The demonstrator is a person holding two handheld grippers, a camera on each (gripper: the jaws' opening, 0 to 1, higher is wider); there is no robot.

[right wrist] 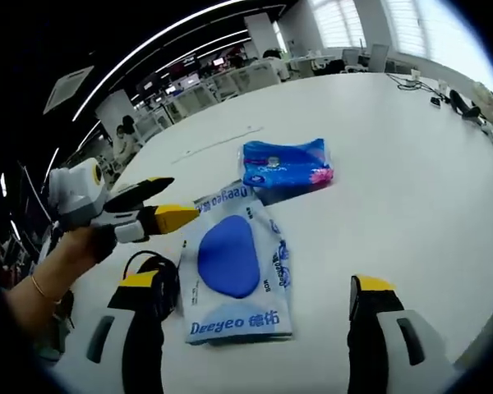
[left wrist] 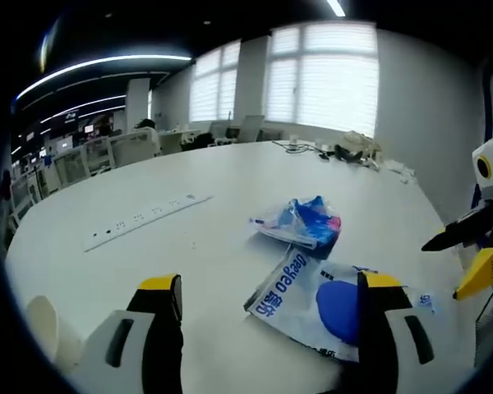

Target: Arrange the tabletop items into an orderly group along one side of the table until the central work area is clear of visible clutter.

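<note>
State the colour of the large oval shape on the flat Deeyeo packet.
Solid blue, on the white Deeyeo packet; clearest in the right gripper view.

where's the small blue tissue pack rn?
The blue tissue pack lies on the white table, just beyond the flat Deeyeo wipes pack and touching its far edge; in the left gripper view it sits centre-right.

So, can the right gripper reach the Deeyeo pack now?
Probably yes: the right gripper is open, and the Deeyeo pack lies flat just ahead between its jaws, nothing covering it.
</note>
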